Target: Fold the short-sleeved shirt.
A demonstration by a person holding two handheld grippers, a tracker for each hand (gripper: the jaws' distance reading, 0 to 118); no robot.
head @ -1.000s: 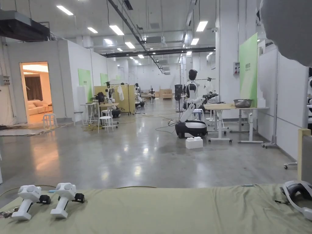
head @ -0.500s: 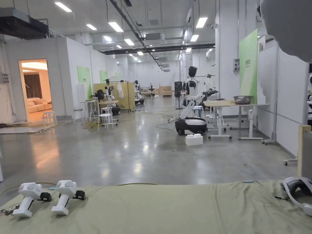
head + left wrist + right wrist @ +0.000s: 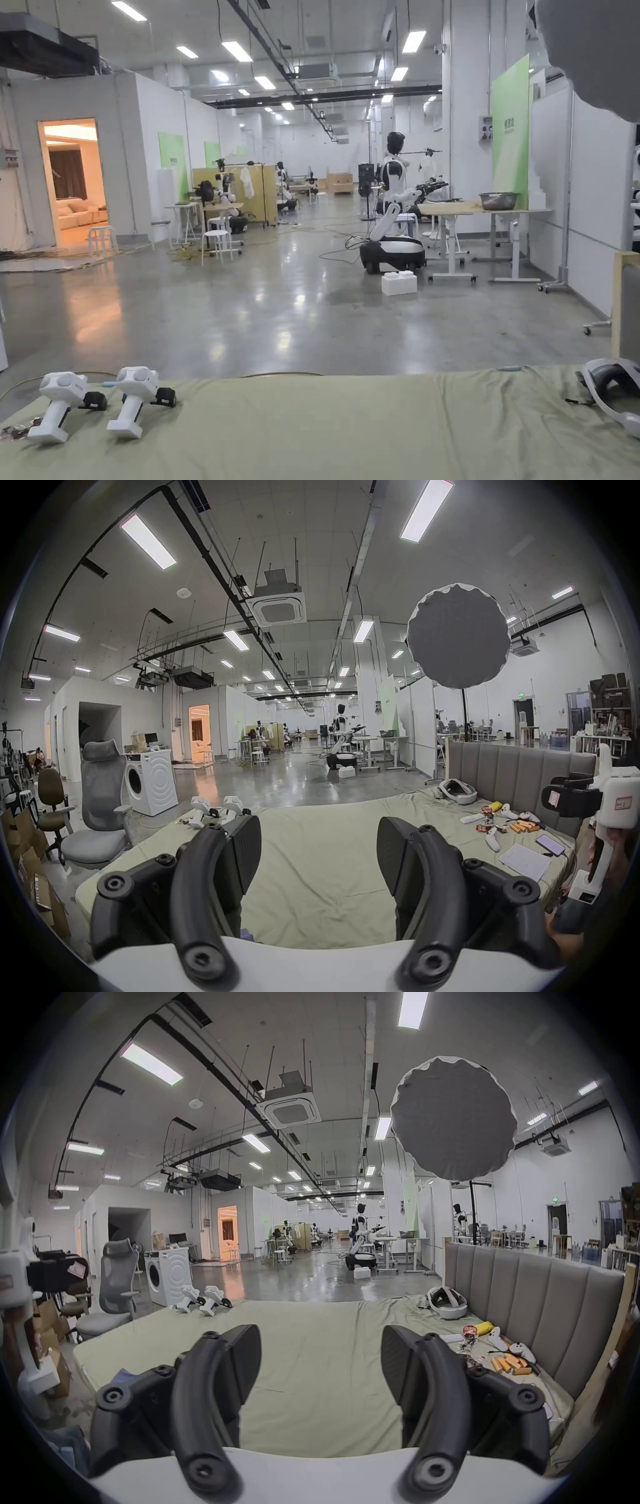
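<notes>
My left gripper (image 3: 318,830) is open, its black jaws wide apart over the bare olive-green bed sheet (image 3: 318,888). My right gripper (image 3: 320,1338) is open too, with nothing between its jaws, above the same sheet (image 3: 318,1400). In the left gripper view the right gripper (image 3: 571,798) is at the right edge, held in a hand. A bit of blue cloth (image 3: 121,1371) lies at the bed's near left edge, behind the jaw linkage; I cannot tell what it is. In the head view the sheet (image 3: 350,431) lies flat with no garment on it.
Two spare white hand-held grippers (image 3: 94,403) lie at the bed's far left corner. A white headset (image 3: 615,387) sits at the far right. By the grey padded headboard (image 3: 512,774) are controllers, batteries, a phone and paper (image 3: 524,861). An office chair (image 3: 100,812) and a washing machine (image 3: 150,781) stand left.
The head camera has tilted slightly, so the picture has shifted. Nothing on the bed has moved.
</notes>
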